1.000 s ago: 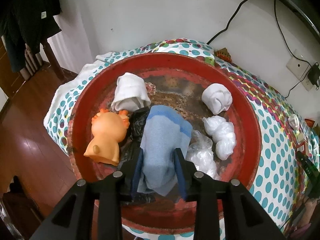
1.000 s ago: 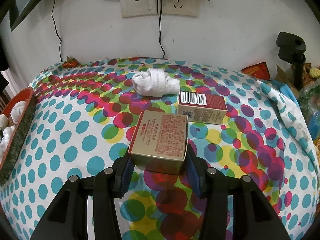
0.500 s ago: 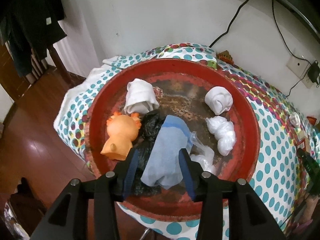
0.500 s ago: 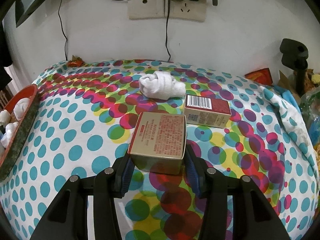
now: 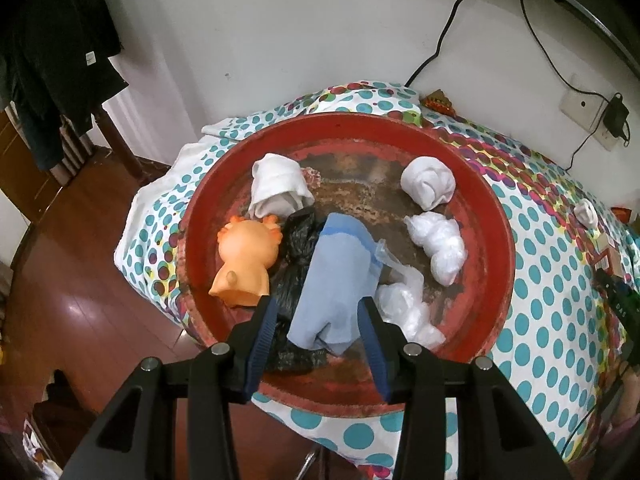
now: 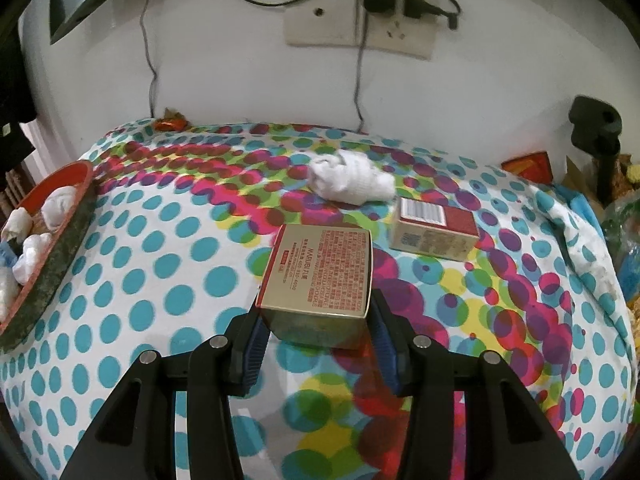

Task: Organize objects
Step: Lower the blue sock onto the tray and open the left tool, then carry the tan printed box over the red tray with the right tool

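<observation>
In the left wrist view a round red tray (image 5: 496, 240) holds a light blue cloth (image 5: 340, 280), a black plastic bag (image 5: 296, 248), an orange toy (image 5: 244, 260), white rolled cloths (image 5: 428, 180) and white plastic bags (image 5: 440, 244). My left gripper (image 5: 318, 322) is open above the tray, its fingers either side of the blue cloth's near end. In the right wrist view my right gripper (image 6: 316, 320) is shut on a gold box with red print (image 6: 320, 268), held above the dotted tablecloth (image 6: 160, 280).
A second red-and-cream box (image 6: 434, 228) and a white rolled sock (image 6: 350, 182) lie on the cloth beyond the gold box. The tray's edge (image 6: 52, 248) is at the left. Wall sockets with cables (image 6: 360, 24) are behind. Clutter (image 6: 596, 148) stands at the right.
My left gripper has opened, let go of the blue cloth and pulled back and up from the tray. My right gripper has risen a little with the gold box.
</observation>
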`<state>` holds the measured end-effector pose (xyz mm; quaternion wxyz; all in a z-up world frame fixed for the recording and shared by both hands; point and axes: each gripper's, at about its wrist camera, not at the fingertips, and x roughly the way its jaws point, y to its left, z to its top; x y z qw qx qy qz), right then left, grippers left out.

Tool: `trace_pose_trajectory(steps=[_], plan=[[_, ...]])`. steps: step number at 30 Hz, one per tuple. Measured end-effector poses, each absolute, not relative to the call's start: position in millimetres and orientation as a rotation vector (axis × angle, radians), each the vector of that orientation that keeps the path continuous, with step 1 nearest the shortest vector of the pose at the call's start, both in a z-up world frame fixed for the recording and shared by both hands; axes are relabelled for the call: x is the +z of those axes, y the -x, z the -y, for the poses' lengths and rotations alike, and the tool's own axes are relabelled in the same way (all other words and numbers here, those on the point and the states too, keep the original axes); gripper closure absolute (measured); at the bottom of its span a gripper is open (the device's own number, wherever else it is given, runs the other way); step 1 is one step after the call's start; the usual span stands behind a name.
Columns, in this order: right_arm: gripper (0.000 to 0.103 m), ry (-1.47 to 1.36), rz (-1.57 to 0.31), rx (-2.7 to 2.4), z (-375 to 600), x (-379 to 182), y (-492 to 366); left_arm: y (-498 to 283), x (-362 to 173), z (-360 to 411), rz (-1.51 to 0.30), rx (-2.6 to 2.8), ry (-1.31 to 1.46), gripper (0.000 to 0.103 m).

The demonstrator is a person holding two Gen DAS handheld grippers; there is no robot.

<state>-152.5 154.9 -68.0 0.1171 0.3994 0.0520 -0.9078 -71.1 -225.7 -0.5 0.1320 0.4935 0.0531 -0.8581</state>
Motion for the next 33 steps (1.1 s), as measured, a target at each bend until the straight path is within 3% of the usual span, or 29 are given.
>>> trace_pose_trajectory(steps=[33], plan=[[0.058,-0.91,-0.365,-2.252,90,-4,94,48,-7,243,-0.154,-2.47,-1.453,0.06]])
